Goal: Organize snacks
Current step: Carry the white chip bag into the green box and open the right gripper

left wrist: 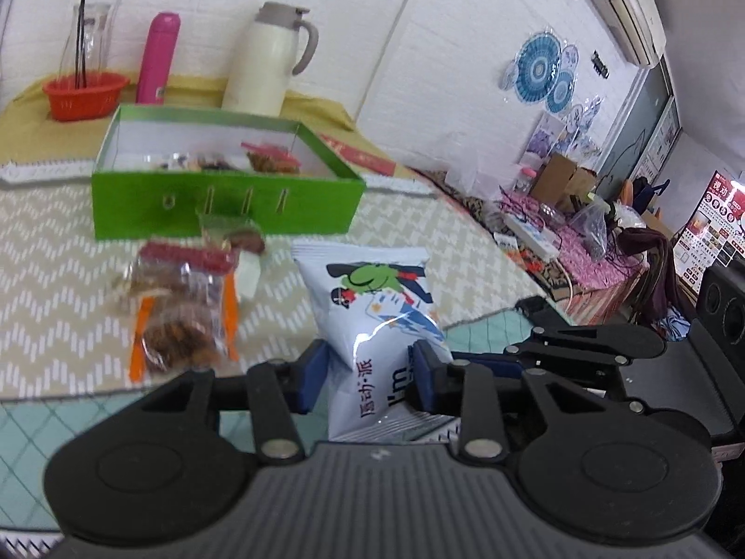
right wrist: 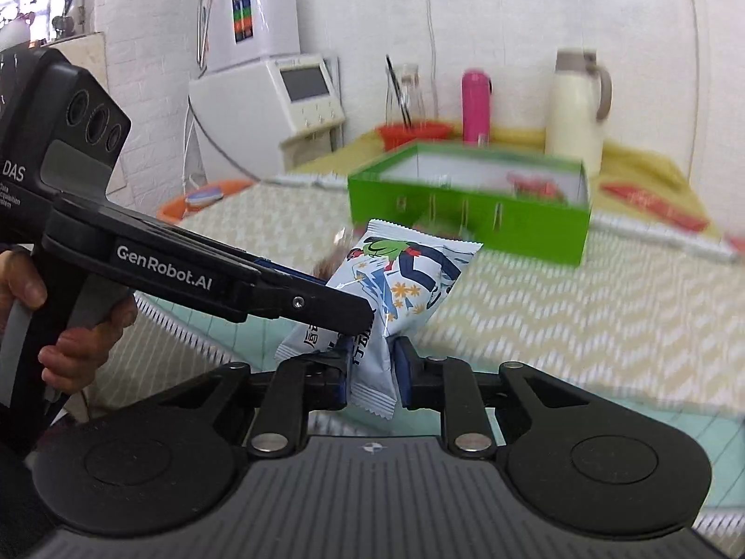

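two tongs, left tongs (left wrist: pixel 368 375) and right tongs (right wrist: pixel 372 375), both pinch one pale blue snack packet (left wrist: pixel 372 321) at lower centre. green box (left wrist: pixel 223 207), upper left, holds some snacks; clear-wrapped snack packs (left wrist: pixel 181 307) wait outside on the surface (left wrist: pixel 60 279).

Green box (left wrist: pixel 223 207), pink flask (left wrist: pixel 158 58); pale-blue frog-print snack bag (left wrist: pixel 377 307), cream zigzag cloth (left wrist: pixel 56 242)

Snack packet (left wrist: pixel 372 307) before box (left wrist: pixel 223 205); flask (left wrist: pixel 265 60) behind box

Black left tool (right wrist: pixel 358 321), blue pads, white "GenRobot.AI" lettering.
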A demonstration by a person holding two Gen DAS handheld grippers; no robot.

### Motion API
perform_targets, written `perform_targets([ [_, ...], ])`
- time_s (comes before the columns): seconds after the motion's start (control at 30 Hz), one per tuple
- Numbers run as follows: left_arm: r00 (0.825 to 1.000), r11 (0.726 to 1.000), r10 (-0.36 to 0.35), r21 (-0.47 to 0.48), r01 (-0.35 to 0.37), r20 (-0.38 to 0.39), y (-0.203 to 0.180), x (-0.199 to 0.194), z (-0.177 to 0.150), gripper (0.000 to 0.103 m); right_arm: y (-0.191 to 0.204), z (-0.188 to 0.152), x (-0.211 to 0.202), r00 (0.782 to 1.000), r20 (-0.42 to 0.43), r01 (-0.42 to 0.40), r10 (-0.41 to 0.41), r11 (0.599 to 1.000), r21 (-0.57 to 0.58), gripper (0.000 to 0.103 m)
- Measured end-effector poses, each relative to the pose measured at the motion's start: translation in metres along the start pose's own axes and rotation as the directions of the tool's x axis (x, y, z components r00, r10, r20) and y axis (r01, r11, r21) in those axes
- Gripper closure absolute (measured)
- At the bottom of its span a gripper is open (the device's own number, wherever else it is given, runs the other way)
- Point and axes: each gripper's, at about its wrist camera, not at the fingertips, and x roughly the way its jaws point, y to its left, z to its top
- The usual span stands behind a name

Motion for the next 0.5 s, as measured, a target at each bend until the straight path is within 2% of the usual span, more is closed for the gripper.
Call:
perform_targets([
  [0.13,0.996,0.999,0.038,0.01,-0.039,0.074,0.011,-0.001,0.037,0.071,-0.007,0.031,0.015,0.997,0.078,0.011,-0.008,0.999,-0.036,0.067],
  [0.27,0.99,0.997,0.083,-0.001,-0.084,0.117,0.032,0.004,0.074,0.071,-0.015,0.064,0.044,0.991,0.132,0.007,0.0,0.998,-0.056,0.067],
  [0.37,0.983,0.992,0.124,-0.004,-0.124,0.137,0.05,0.014,0.1,0.071,-0.025,0.086,0.07,0.988,0.152,-0.005,0.01,0.999,-0.034,0.067],
  [0.5,0.979,0.986,0.164,-0.035,-0.161,0.12,0.08,0.038,0.127,0.071,-0.034,0.108,0.11,0.99,0.144,0.004,-0.003,1.0,-0.005,0.067],
])
